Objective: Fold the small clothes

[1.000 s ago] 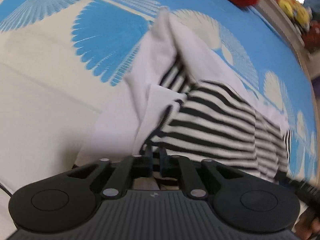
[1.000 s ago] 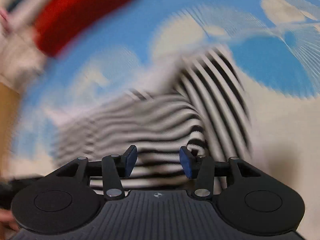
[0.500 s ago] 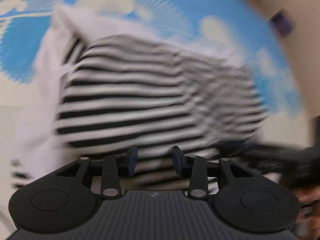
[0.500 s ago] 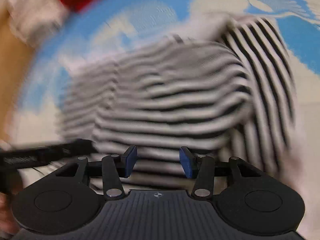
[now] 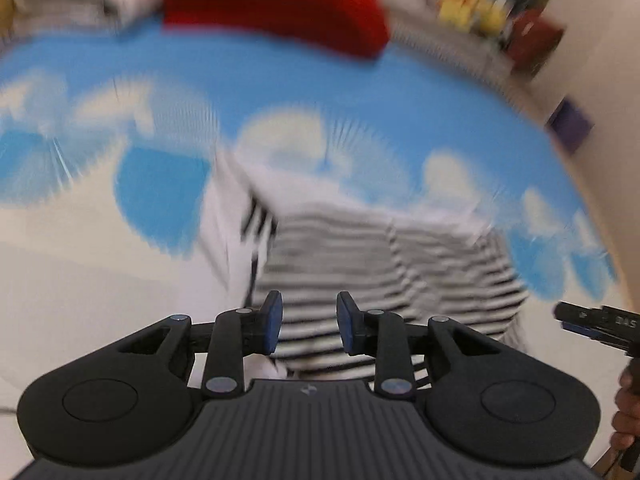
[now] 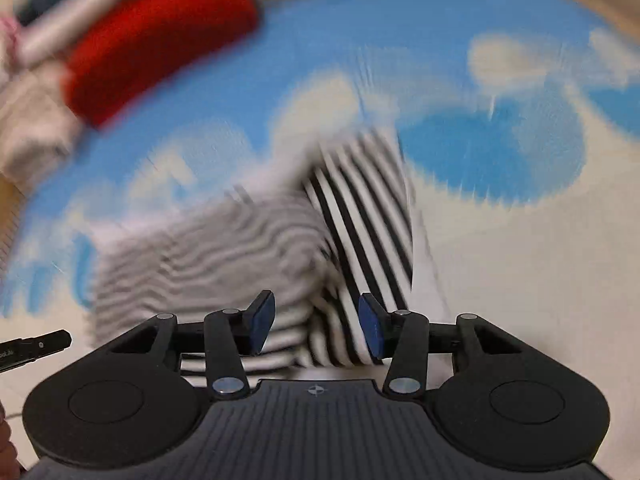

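Note:
A black-and-white striped small garment [image 5: 380, 256] lies partly folded on the blue-and-cream patterned sheet [image 5: 168, 188]. It also shows in the right wrist view [image 6: 248, 248], with a striped flap [image 6: 368, 200] to the right. My left gripper [image 5: 308, 326] is open and empty, just in front of the garment's near edge. My right gripper [image 6: 316, 326] is open and empty over the near edge too. The right gripper's tip [image 5: 592, 326] shows at the far right of the left wrist view. Both views are motion-blurred.
A red folded cloth [image 5: 276, 4] lies at the far side of the sheet, also in the right wrist view [image 6: 160, 44]. Pale folded clothes [image 6: 32, 128] sit beside it. Yellow toys [image 5: 472, 12] stand on a ledge at the back right.
My left gripper let go of the garment and opened. Both grippers have pulled back from the garment, which now lies farther off. The right gripper stayed open.

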`<state>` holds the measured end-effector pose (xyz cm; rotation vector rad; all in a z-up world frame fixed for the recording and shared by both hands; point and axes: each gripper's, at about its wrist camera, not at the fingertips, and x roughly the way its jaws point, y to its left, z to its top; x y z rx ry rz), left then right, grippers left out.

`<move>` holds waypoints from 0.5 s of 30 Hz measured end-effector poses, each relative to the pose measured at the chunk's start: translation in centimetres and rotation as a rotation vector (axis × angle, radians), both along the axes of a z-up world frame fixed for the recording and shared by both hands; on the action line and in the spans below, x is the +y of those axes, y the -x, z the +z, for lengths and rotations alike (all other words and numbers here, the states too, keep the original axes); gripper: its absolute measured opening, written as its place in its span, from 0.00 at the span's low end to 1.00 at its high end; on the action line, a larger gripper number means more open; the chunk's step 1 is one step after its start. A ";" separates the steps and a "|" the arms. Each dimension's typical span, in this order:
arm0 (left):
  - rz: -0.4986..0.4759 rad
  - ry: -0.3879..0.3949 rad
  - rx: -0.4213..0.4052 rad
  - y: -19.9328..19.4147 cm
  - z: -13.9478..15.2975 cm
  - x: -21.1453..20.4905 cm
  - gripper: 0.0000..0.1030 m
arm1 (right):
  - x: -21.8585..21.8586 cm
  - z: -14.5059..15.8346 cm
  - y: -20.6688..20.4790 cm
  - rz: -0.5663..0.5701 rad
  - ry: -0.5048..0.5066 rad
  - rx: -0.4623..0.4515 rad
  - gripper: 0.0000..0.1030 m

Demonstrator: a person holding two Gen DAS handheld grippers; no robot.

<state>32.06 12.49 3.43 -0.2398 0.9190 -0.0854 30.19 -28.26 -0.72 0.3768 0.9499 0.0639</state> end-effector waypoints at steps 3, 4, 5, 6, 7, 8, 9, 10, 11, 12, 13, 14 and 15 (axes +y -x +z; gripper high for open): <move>-0.028 -0.022 -0.082 3.9 4.6 0.3 0.32 | -1.0 5.8 4.3 -0.009 -0.007 -0.129 0.48; -0.034 -0.025 -0.104 5.3 5.8 0.5 0.32 | -1.5 7.4 6.3 -0.008 -0.019 -0.165 0.48; -0.041 -0.020 -0.123 7.0 6.9 0.7 0.33 | -2.0 8.8 8.4 -0.006 -0.029 -0.201 0.49; -0.051 -0.007 -0.135 9.1 7.6 0.9 0.34 | -2.6 9.6 9.8 -0.005 -0.037 -0.231 0.51; -0.056 0.008 -0.145 11.1 7.9 0.8 0.34 | -3.0 10.4 12.0 -0.005 -0.041 -0.261 0.57; -0.057 0.020 -0.157 13.1 8.0 0.7 0.35 | -3.6 10.7 13.9 -0.008 -0.040 -0.277 0.60; -0.056 0.022 -0.169 15.2 8.0 0.8 0.35 | -4.0 10.7 16.3 -0.012 -0.036 -0.289 0.62; -0.058 0.019 -0.173 17.2 7.7 0.8 0.35 | -4.1 10.3 17.8 -0.014 -0.031 -0.292 0.62; -0.060 0.017 -0.174 18.9 7.5 0.8 0.35 | -4.4 9.5 19.7 -0.017 -0.027 -0.282 0.62; -0.063 0.015 -0.170 20.3 6.6 0.7 0.35 | -4.9 8.8 21.3 -0.024 -0.026 -0.264 0.62; -0.067 0.007 -0.167 22.0 5.8 0.7 0.35 | -5.0 7.7 22.6 -0.039 -0.022 -0.248 0.61; -0.069 -0.008 -0.164 23.6 4.3 0.7 0.35 | -5.1 6.8 24.1 -0.053 -0.017 -0.241 0.61; -0.075 -0.023 -0.160 25.0 3.0 0.7 0.35 | -5.1 5.5 25.3 -0.064 -0.011 -0.233 0.61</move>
